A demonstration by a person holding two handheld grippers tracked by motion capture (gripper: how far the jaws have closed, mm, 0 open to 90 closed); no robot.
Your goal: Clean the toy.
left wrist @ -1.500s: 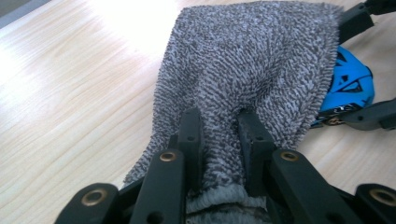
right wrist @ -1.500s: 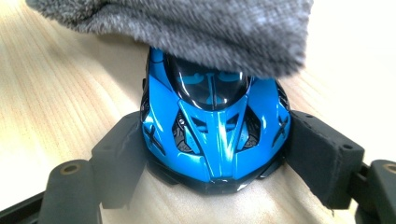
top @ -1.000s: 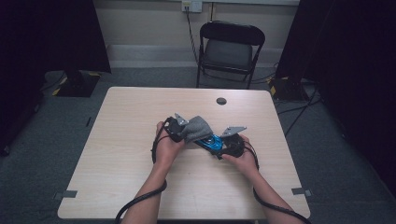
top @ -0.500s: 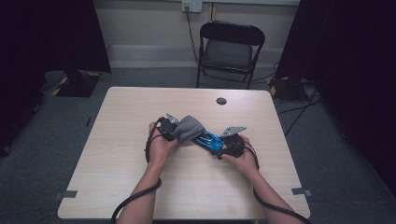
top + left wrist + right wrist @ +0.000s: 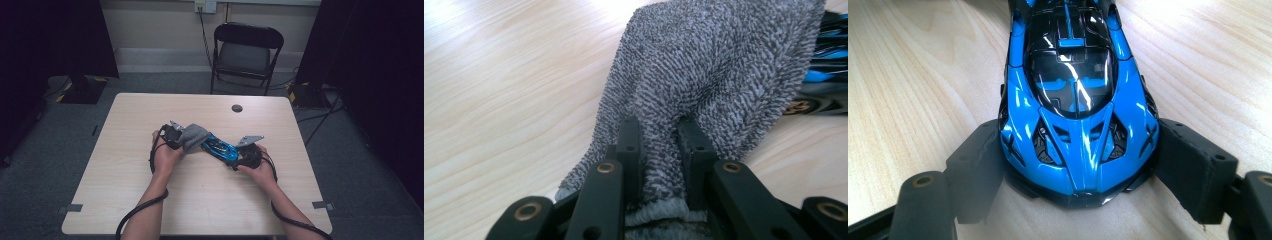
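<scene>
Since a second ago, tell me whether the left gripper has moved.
Yes. In the high view the left gripper, shut on the cloth, has slid left, away from the table's hole and off the car.

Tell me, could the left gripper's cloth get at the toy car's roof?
Probably yes: the grey cloth in the left gripper already lies against the blue toy car, whose roof is uncovered.

Pretty plain room: a light wood-grain desk (image 5: 150,200) sits on grey carpet (image 5: 360,165), with a black folding chair (image 5: 247,50) behind its far edge. The wall (image 5: 160,25) is beige with an outlet (image 5: 205,6), and dark curtains (image 5: 55,40) hang on both sides.
</scene>
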